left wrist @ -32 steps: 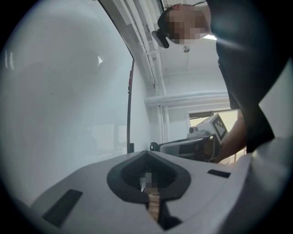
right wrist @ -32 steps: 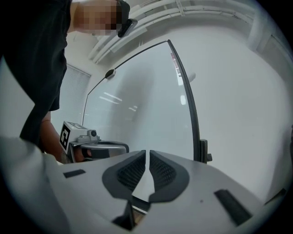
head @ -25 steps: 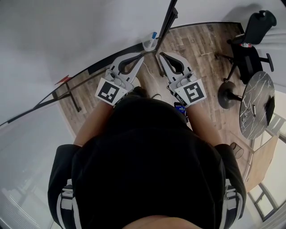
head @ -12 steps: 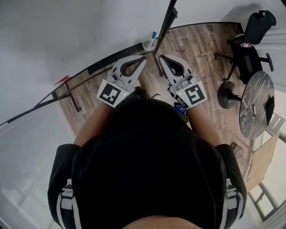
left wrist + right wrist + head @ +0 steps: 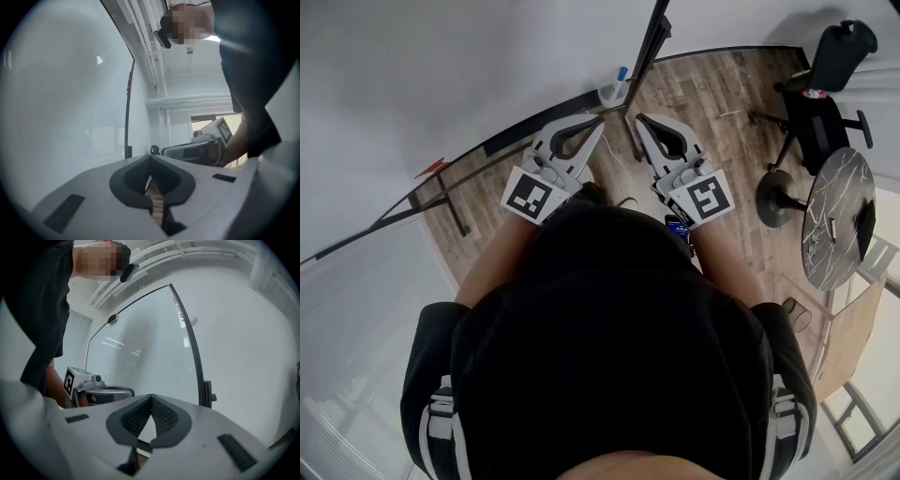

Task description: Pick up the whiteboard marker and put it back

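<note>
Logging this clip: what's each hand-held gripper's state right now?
Left hand-held gripper: closed, holding nothing.
Right hand-held gripper: closed, holding nothing.

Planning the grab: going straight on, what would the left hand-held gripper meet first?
Likely the blue-capped whiteboard marker in its holder, just beyond the left hand-held gripper; depth is unclear.

I see soft, even light; both gripper views warp and darken at the edges; faint glare streaks the whiteboard (image 5: 140,352).
</note>
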Demonstrator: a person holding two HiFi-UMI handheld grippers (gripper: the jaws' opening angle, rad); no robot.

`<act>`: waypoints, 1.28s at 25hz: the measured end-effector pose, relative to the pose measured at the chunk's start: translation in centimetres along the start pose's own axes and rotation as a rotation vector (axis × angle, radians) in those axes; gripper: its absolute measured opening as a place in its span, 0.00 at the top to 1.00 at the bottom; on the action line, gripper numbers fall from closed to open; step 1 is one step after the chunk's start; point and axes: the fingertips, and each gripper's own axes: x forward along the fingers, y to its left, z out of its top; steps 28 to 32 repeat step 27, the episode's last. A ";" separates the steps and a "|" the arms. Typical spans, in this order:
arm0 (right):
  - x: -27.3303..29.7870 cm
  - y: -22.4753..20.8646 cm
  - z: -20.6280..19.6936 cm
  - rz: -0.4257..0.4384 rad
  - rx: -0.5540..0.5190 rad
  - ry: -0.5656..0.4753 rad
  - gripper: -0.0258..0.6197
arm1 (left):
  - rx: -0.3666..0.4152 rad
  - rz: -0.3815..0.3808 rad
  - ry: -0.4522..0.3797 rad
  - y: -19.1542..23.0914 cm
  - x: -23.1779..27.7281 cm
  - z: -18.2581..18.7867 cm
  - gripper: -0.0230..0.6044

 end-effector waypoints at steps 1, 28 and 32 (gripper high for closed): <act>0.0 0.1 0.1 0.001 0.000 0.002 0.96 | 0.001 0.001 -0.001 0.1 0.0 0.0 0.96; -0.6 1.0 1.1 0.000 0.008 -0.008 0.96 | -0.008 0.015 0.005 -0.1 -0.5 0.6 0.96; -0.6 1.0 1.1 0.000 0.008 -0.008 0.96 | -0.008 0.015 0.005 -0.1 -0.5 0.6 0.96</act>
